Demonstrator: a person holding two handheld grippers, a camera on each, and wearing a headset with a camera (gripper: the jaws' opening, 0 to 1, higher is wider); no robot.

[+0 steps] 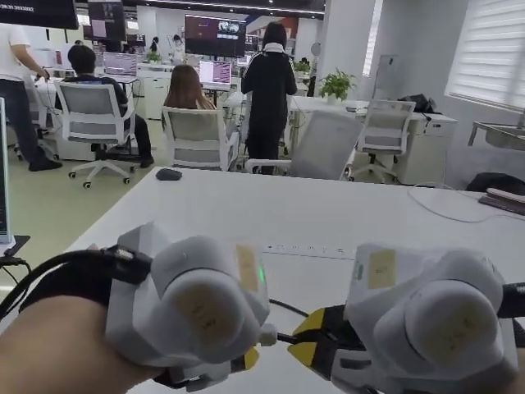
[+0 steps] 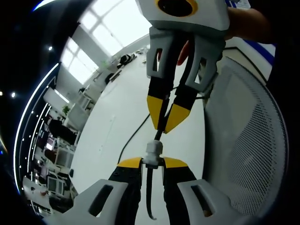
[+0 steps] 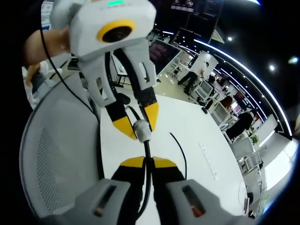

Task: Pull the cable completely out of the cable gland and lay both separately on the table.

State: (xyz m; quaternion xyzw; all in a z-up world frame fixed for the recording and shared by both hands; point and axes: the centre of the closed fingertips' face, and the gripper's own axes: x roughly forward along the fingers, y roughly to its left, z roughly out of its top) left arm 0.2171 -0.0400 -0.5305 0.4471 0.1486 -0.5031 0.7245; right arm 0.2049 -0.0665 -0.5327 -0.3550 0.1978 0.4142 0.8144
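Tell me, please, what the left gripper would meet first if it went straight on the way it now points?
Most likely the right gripper, clamped on the cable just past the gland; depth is unclear.

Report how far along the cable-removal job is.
Done: nothing finished; the thin black cable runs through the small white plastic cable gland. In hand: the left gripper is shut on the gland, the right gripper is shut on the cable beside it, neither part lying on the white table. Left: pull the cable out, lay both down apart.
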